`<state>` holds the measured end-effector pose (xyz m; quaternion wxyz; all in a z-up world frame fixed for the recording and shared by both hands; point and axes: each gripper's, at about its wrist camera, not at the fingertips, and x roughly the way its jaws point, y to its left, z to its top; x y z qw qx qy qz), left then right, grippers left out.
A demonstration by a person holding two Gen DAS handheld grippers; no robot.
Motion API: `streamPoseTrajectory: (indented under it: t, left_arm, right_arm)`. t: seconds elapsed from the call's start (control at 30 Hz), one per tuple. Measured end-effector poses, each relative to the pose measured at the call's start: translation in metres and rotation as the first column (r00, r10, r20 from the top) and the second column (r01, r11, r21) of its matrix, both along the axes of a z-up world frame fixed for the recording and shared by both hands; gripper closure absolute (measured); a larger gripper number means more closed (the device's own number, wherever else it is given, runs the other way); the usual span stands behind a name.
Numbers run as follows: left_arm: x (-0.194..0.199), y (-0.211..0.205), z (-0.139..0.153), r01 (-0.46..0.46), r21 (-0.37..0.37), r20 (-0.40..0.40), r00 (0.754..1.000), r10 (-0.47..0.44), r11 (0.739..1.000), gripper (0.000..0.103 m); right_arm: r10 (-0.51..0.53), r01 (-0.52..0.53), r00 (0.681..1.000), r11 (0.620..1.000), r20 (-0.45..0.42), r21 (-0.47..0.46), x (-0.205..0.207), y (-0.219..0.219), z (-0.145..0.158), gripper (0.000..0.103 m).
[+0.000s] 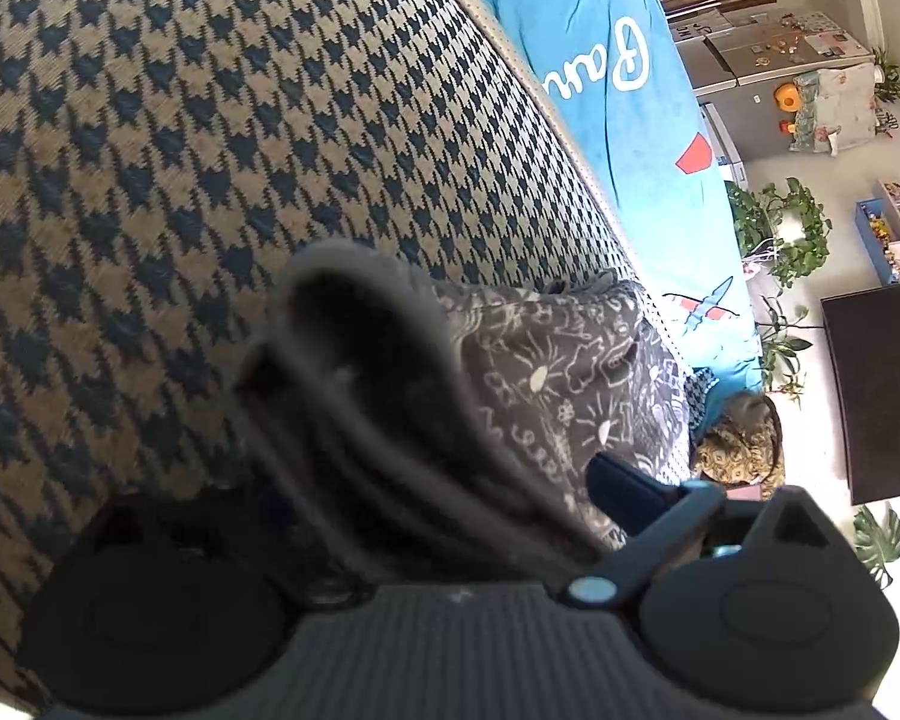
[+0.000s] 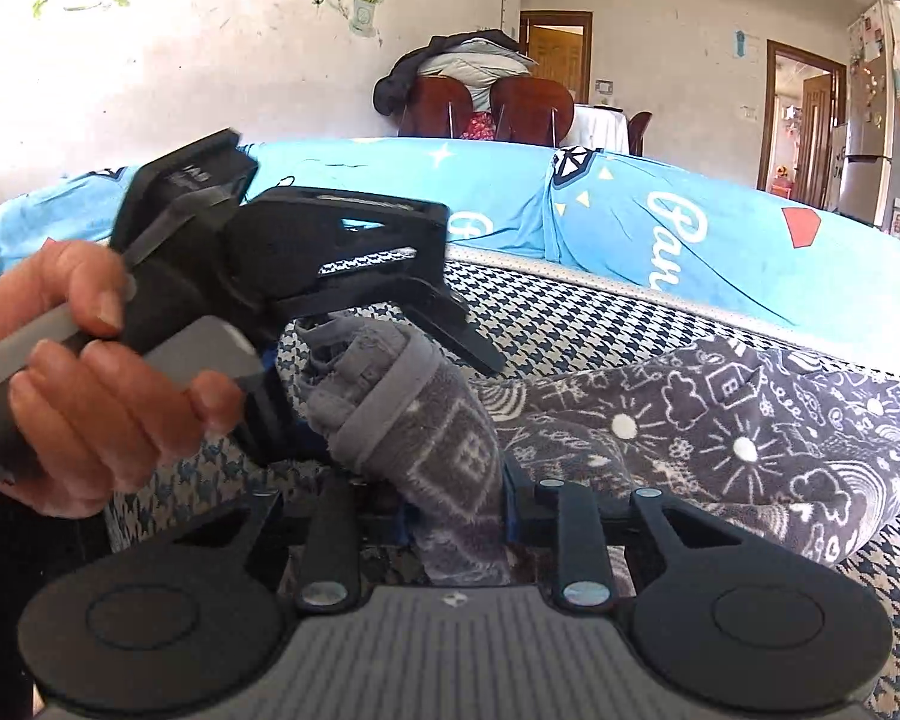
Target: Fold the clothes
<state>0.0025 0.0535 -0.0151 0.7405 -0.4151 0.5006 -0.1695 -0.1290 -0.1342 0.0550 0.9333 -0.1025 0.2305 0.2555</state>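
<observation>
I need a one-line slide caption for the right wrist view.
Right tongs and left tongs both grip the grey patterned garment above a houndstooth cushion.

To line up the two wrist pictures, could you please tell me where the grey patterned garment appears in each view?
Left wrist view: the grey patterned garment sits lower centre, bunched close to the lens and trailing right over the houndstooth cover.
Right wrist view: it runs from the bottom centre, pinched in the right tool, out to the right edge.
Shared landmark: the blue blanket with white script, lying beyond the garment in both.
</observation>
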Motion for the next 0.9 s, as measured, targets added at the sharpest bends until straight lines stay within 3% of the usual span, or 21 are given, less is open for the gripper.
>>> streamPoseTrajectory:
  t: [0.07, 0.17, 0.3, 0.4, 0.53, 0.63, 0.7, 0.9]
  left_arm:
    - [0.004, -0.004, -0.001, 0.008, 0.011, -0.006, 1.000, -0.008, 1.000, 0.037]
    - [0.006, -0.010, -0.001, 0.020, 0.048, 0.000, 1.000, -0.020, 0.999, 0.045]
    - [0.003, -0.010, 0.000, 0.015, 0.085, 0.016, 1.000, -0.017, 0.996, 0.056]
    - [-0.002, -0.008, 0.003, 0.011, 0.106, 0.033, 0.999, -0.014, 0.994, 0.063]
    - [-0.007, -0.006, 0.006, 0.004, 0.134, 0.056, 0.998, -0.012, 0.991, 0.069]
    - [-0.011, -0.004, 0.009, -0.002, 0.154, 0.074, 0.997, -0.010, 0.988, 0.073]
    - [-0.014, -0.003, 0.011, -0.005, 0.168, 0.086, 0.996, -0.009, 0.986, 0.078]
    - [-0.025, -0.001, 0.030, -0.025, 0.233, 0.159, 0.987, -0.013, 0.972, 0.080]
  right_arm:
    - [0.007, -0.006, 1.000, 1.000, 0.011, -0.028, -0.003, 0.002, -0.004, 0.076]
    - [0.021, -0.017, 0.999, 0.996, 0.043, -0.086, -0.007, 0.008, -0.015, 0.074]
    - [0.054, -0.039, 0.996, 0.981, 0.071, -0.190, -0.012, 0.020, -0.029, 0.052]
    - [0.082, -0.055, 0.992, 0.964, 0.093, -0.261, -0.014, 0.028, -0.039, 0.049]
    - [0.091, -0.061, 0.991, 0.959, 0.098, -0.276, -0.009, 0.032, -0.046, 0.050]
    - [0.087, -0.066, 0.994, 0.962, 0.071, -0.264, -0.004, 0.032, -0.045, 0.059]
    - [0.090, -0.074, 0.994, 0.966, 0.054, -0.250, -0.003, 0.032, -0.044, 0.070]
    - [0.070, -0.066, 0.997, 0.985, 0.019, -0.162, 0.002, 0.028, -0.032, 0.077]
